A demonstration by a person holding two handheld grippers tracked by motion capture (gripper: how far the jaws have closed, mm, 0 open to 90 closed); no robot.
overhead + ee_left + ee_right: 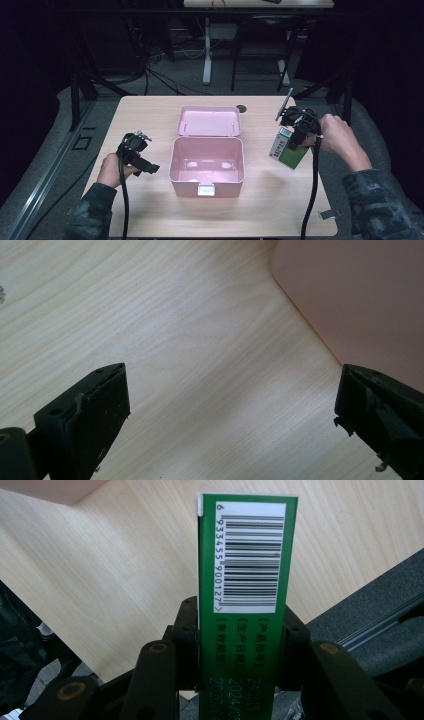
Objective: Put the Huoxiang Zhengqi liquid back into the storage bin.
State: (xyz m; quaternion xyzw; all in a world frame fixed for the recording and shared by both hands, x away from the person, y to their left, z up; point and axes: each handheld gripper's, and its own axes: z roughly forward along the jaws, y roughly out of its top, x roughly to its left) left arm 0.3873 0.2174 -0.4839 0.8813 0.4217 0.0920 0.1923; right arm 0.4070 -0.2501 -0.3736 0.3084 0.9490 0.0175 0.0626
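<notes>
Green carton (barcode side showing) hangs tilted above the table, right of the pink box, clamped in the right gripper. The box looks empty, perhaps. Left gripper waits wide, holding nothing.

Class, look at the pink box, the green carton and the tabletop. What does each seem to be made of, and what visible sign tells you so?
Pink box: probably moulded plastic, smooth with a slight sheen; rounded corners and soft highlights inside.
Green carton: likely printed cardboard; sharp folded edges, a white barcode panel, a pale cut edge at one corner.
Tabletop: wood or wood-look laminate, matt; pale grain lines, but which one cannot be told.
</notes>
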